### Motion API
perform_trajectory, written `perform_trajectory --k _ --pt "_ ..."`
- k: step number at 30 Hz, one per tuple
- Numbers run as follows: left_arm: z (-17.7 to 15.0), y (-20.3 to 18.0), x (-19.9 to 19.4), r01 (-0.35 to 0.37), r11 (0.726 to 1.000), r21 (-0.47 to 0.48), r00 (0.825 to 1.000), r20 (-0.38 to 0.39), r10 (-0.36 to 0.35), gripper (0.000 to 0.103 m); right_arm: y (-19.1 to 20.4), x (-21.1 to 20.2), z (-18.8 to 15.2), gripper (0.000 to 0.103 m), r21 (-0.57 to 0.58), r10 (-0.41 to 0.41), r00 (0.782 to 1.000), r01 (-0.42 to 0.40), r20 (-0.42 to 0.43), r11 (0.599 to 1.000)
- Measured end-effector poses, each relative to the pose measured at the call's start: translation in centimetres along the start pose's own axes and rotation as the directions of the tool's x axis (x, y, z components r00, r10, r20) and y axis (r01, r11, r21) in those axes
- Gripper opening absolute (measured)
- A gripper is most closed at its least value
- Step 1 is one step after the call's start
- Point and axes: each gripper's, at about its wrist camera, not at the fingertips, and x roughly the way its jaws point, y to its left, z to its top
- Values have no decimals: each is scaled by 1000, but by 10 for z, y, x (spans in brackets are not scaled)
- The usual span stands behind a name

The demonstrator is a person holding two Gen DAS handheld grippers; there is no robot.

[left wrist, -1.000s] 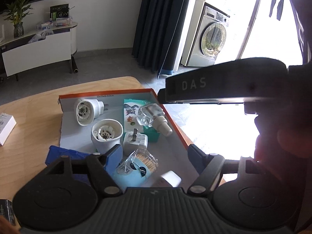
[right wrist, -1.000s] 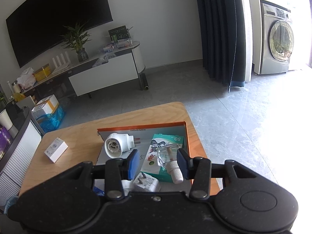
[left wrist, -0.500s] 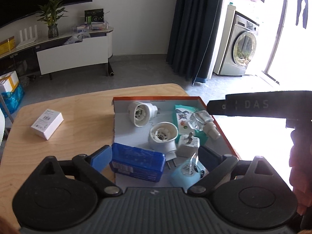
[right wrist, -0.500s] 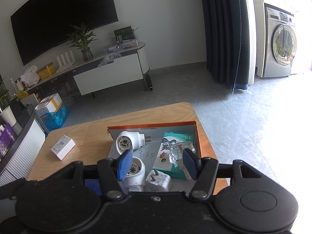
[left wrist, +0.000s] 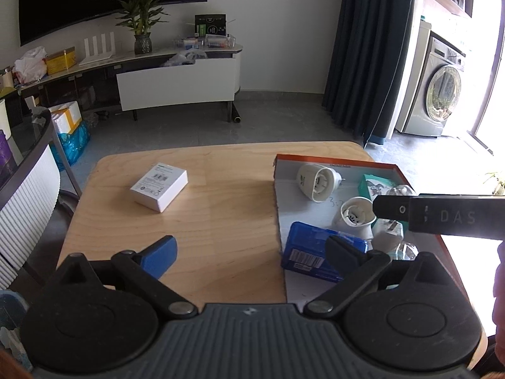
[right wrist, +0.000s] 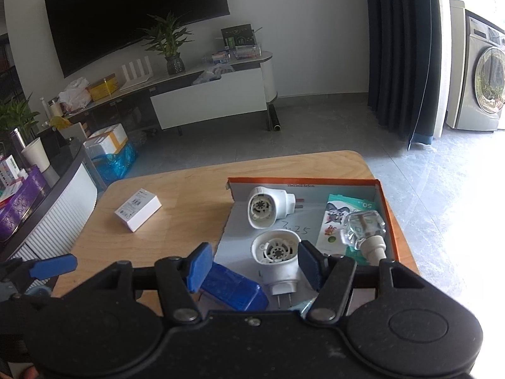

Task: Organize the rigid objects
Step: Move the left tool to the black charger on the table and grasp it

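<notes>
On the wooden worktop (left wrist: 221, 195): orange-rimmed tray (right wrist: 386, 214) at the right end, crammed with rigid bits. Inside: two white plug-in units (right wrist: 268, 207) (right wrist: 279, 260), a blue box (right wrist: 233, 289) at the near left corner, a clear bottle (right wrist: 363, 232) lying over a teal packet (right wrist: 339, 218) on the right, plus a small white plug adapter (left wrist: 389, 232). Off alone on bare wood, well left of the tray: small white carton (left wrist: 159, 186). Left tongs (left wrist: 249, 249) spread wide and opening, gripping nothing, near pad over the blue box. Right tongs (right wrist: 252, 267) about half apart, also opening, straddling the nearer plug-in unit without touching it. Blocking the left view of the tray's right side: black bar marked DAS (left wrist: 442, 218). Behind: TV stand (right wrist: 208, 94), potted plant (right wrist: 167, 41), curtain (right wrist: 401, 50), washing machine (left wrist: 438, 91).
</notes>
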Motion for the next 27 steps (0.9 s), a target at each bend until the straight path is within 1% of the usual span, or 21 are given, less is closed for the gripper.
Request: perform_trajectory --k 7,9,12,18,20,23,24,26,27 --pt "-14 29 -4 -35 999 -42 999 -10 34 103 27 9 -8 74 -39 36 999 -37 -25 999" --pt "-19 35 -4 -35 999 -41 999 -13 35 103 33 11 -11 74 -46 44 999 -46 -32 998" --pt "-29 45 -4 -55 998 -28 998 -17 54 103 42 14 -17 74 -61 54 997 -57 -46 996" --pt "-52 67 7 -93 994 -57 993 -85 88 103 55 19 -31 74 -72 75 995 -80 -71 994" --pt "-57 70 11 -108 993 -47 990 -92 103 103 59 22 -35 74 -74 81 994 -87 -78 993" --pt "-60 73 18 -106 994 -39 990 -103 102 102 63 25 -38 74 -78 89 992 -96 -88 992" --pt "-60 72 20 -105 994 -40 989 -106 100 102 65 26 -39 74 -79 92 992 -99 -90 992" --pt "-63 72 25 -97 995 -35 990 -110 93 94 68 28 -39 74 -81 98 991 -106 -93 991" --pt "-64 72 27 -96 995 -37 990 -111 91 92 69 30 -39 74 -83 100 991 -107 -94 991"
